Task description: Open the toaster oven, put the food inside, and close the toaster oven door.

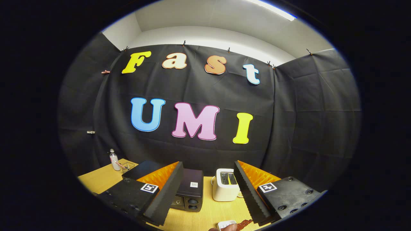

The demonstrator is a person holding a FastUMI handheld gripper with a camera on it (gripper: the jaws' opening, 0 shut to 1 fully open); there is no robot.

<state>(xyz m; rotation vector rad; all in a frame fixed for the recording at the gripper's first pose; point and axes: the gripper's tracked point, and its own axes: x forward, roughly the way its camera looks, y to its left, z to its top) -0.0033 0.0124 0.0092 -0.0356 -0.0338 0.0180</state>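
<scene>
A black toaster oven (189,191) stands on the wooden table (212,211) beyond my fingers, partly hidden behind the left finger; its knobs face me and I cannot see whether its door is open. A reddish-brown strip of food (243,223) lies on a small white plate (225,224) low between my fingers, close to the right one. My gripper (205,170) is held high above the table and stands open, with nothing between its fingers.
A white slot toaster (225,184) stands just right of the oven. A clear bottle (114,159) and a small wire basket (128,166) sit at the table's far left corner. Something skin-toned, perhaps a fingertip (229,227), shows by the plate.
</scene>
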